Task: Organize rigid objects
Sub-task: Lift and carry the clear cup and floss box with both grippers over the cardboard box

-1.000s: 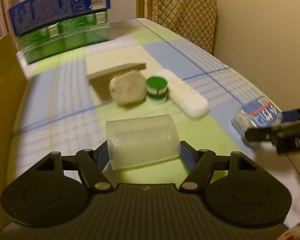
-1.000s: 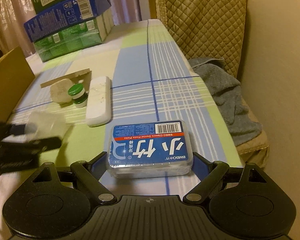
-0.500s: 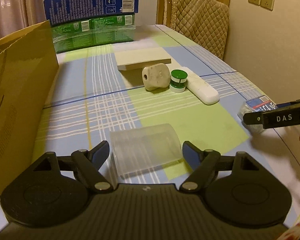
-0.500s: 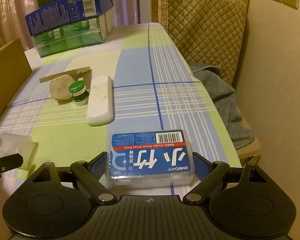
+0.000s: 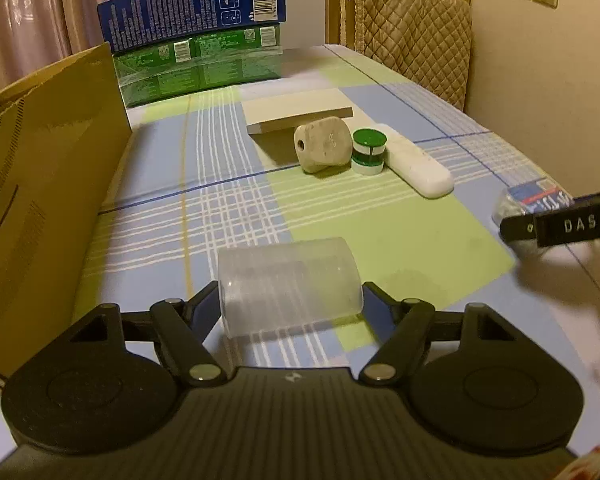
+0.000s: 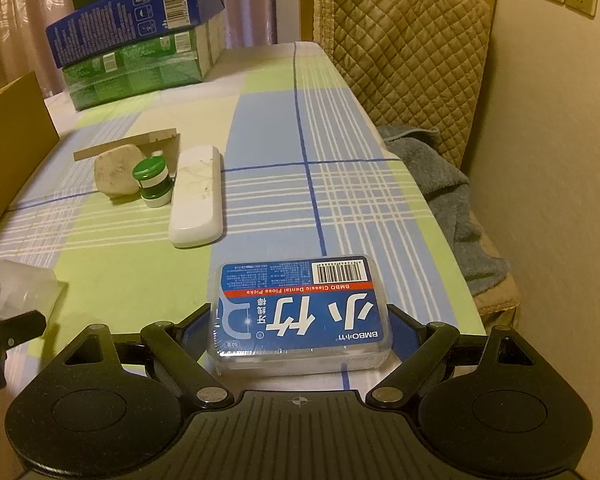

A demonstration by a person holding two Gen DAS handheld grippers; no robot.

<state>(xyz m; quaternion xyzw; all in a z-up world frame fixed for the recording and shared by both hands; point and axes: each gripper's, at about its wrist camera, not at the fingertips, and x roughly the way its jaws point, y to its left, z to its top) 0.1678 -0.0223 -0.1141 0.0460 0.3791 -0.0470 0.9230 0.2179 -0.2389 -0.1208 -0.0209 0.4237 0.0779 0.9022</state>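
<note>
Cup: clear plastic cup [image 5: 290, 286] lies on its side on the checked tablecloth [image 5: 400, 232], between the fingers of the left gripper [image 5: 290, 306].
Left fingers: closing now; left pad looks against the cup wall, right pad just beside it, a sliver of gap showing. Not gripping yet, by my reading.
Floss box: blue-labelled floss-pick box [image 6: 300, 308] sits flat between the fingers of the right gripper [image 6: 300, 334].
Right fingers: spread wide, pads at both short ends; pressing or merely flanking, cannot tell.
Further out: stone-like lump [image 5: 323, 148], green-lidded jar [image 5: 368, 151] and white case [image 5: 416, 164] clustered mid-table, touching or nearly; flat board [image 5: 296, 112] behind them; cardboard box wall [image 5: 40, 184] on the left; stacked blue and green cartons [image 5: 196, 40] at the far end.
Doing it well: the cup is thin and round, so squeeze gently across its middle, or it may roll or buckle. Lift level.
Writing: "BMBO Classic Dental Floss Picks", barcode; "DAS" on the right gripper's finger.
</note>
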